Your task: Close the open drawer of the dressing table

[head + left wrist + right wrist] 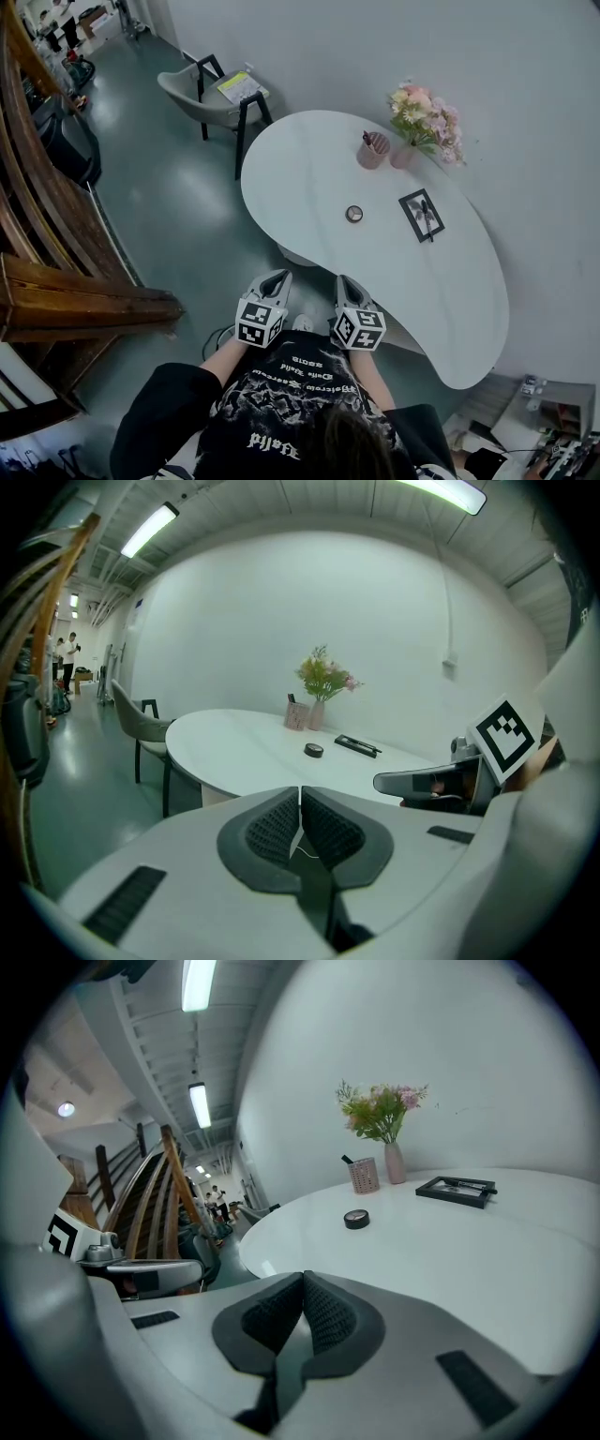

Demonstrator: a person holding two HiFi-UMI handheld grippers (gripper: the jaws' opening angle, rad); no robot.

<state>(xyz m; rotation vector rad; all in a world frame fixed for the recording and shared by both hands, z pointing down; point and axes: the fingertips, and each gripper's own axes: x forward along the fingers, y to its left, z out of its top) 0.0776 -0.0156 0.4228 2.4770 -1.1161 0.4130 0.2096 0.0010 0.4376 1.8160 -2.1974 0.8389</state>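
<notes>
White dressing table [309, 178]: it is standing against the wall, and its curved top is filling the middle of the head view.
Drawer: no view is showing it. The top is hiding the front under its near edge, so I am not able to tell whether it is open or pushed in.
Left gripper [278, 275]: it is hovering just before the near edge of the table. Its jaws are pressing together with nothing between them.
Right gripper [345, 280]: it is hanging just beside the left one, with its jaws also meeting at the tips and holding nothing.
Things on the top: flowers [427, 117], a pink cup [373, 150], a small round box [353, 214] and a black tray [421, 215] are sitting well apart from both grippers.
Progress: I am judging that no push is happening now, because neither gripper is touching the table. The pictures are not deciding whether the closing is done or not yet begun.
</notes>
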